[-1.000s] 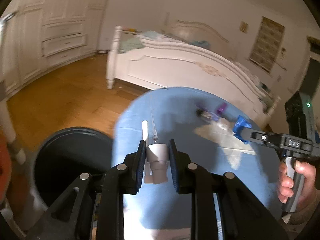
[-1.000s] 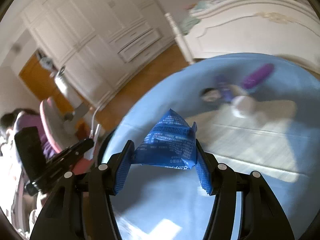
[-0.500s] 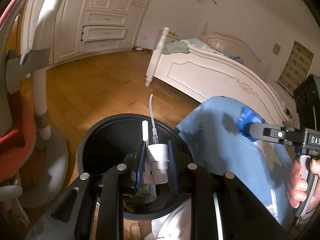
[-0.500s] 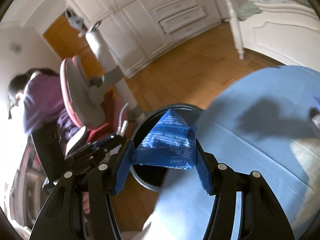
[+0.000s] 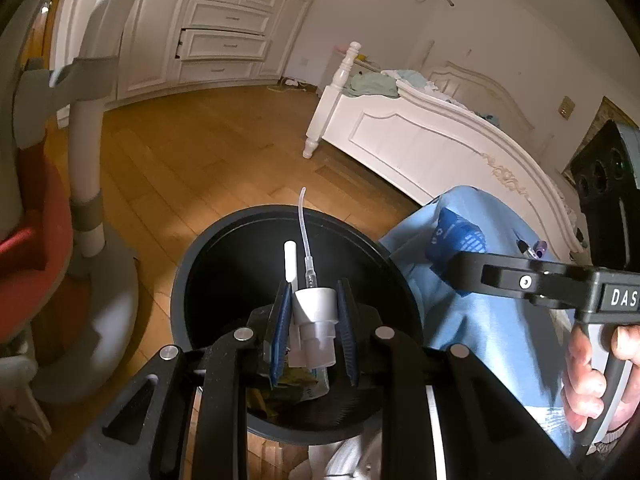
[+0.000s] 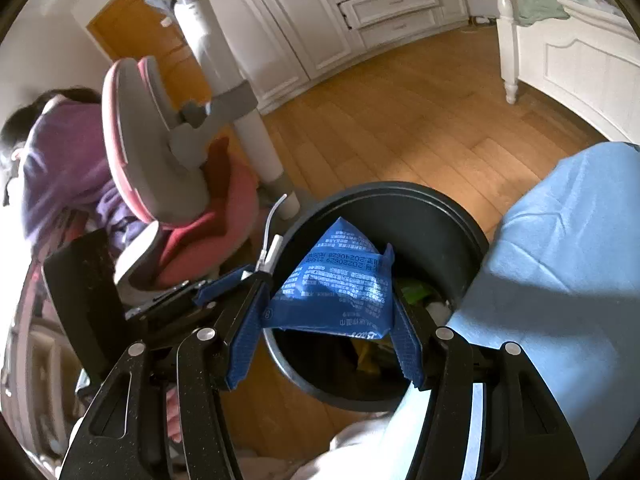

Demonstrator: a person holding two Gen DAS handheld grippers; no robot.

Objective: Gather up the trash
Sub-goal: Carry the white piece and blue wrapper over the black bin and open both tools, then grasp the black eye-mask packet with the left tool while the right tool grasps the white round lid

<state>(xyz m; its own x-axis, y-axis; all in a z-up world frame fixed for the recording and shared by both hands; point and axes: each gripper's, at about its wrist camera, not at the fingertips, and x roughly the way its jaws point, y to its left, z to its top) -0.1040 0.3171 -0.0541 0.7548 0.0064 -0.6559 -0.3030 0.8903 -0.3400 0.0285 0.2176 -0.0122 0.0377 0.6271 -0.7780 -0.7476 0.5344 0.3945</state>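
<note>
My left gripper [image 5: 314, 320] is shut on a white spray pump head [image 5: 314, 314] with a thin dip tube, held above the mouth of the black round trash bin [image 5: 208, 264]. My right gripper [image 6: 324, 320] is shut on a blue crinkled wrapper [image 6: 336, 288] and holds it over the same bin [image 6: 440, 216]. The bin holds green and yellow scraps. In the left wrist view the right gripper [image 5: 452, 256] with the wrapper [image 5: 456, 232] is just right of the bin. In the right wrist view the left gripper [image 6: 256, 274] is at the bin's left rim.
The table with a blue cloth [image 6: 560, 248] stands right of the bin. A pink and grey chair [image 6: 160, 152] with a person in purple [image 6: 60, 160] is on the left. A white bed [image 5: 420, 136] and white wardrobes [image 5: 224, 40] stand beyond the wooden floor.
Both grippers have swung left from over the blue table to above the black bin, each still holding its item.
</note>
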